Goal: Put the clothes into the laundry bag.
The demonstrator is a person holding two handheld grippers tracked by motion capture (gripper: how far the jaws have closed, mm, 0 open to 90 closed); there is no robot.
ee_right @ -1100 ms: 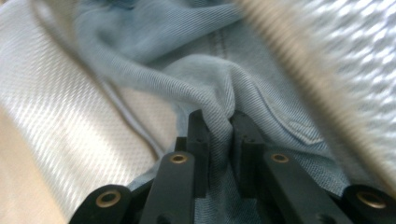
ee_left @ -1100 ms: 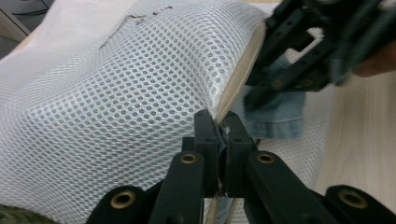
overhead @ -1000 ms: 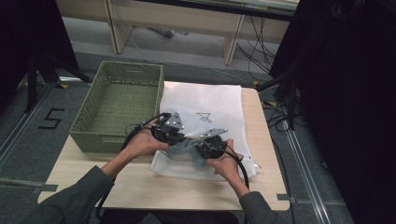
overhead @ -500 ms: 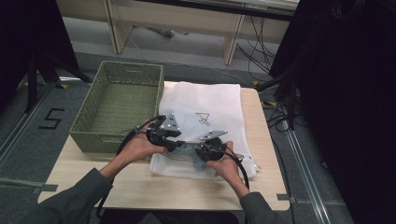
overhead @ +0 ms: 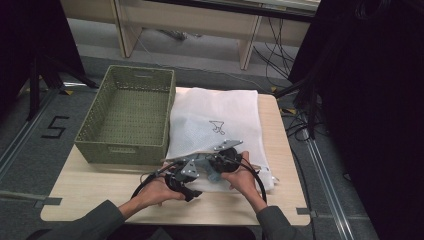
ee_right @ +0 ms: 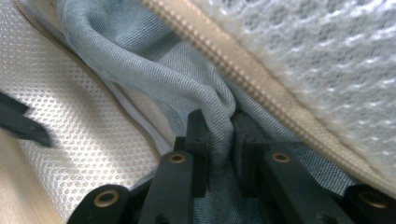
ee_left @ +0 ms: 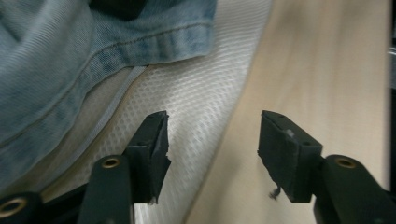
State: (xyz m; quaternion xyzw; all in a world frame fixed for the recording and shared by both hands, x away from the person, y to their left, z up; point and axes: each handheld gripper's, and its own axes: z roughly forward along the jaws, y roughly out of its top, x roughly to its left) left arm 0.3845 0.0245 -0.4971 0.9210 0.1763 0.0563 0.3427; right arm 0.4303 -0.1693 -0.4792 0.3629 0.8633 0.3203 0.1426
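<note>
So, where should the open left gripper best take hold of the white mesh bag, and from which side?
Probably at the near edge of the mesh bag, coming in from the bare table side. In the left gripper view the left gripper stands open astride that edge, which lies flat and thin beside the blue denim garment, so one jaw could slide beneath it.

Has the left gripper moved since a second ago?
Yes. The left gripper has pulled back toward the person, away from the green basket.
</note>
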